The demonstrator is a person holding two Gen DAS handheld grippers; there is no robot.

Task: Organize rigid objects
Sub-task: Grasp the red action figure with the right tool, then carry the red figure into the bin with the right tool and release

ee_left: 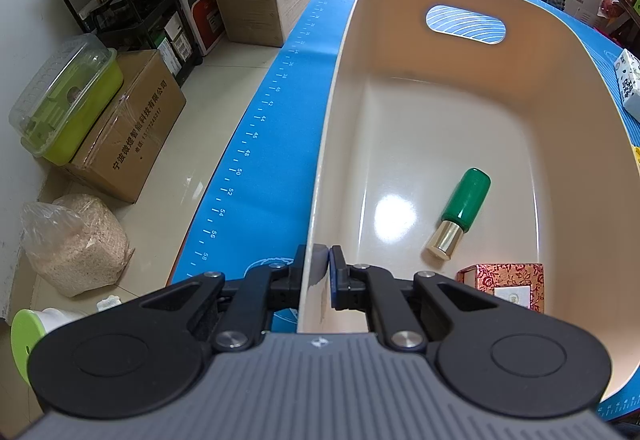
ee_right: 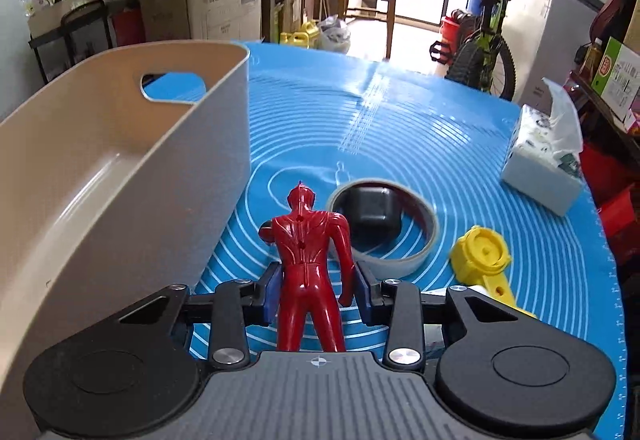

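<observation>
Now clamped on the rim of the beige plastic bin by the left gripper; inside, a green-and-gold cylinder and a red patterned box. Beside the bin, over the blue mat, gripped at the waist by the right gripper: a glossy red toy figure.

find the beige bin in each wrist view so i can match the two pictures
Left wrist: the beige bin fills the centre and right of the picture, its near rim clamped by the left gripper.
Right wrist: the bin takes up the left side, beside the red figure held in the right gripper.
Shared landmark: the blue mat under the bin.
</observation>
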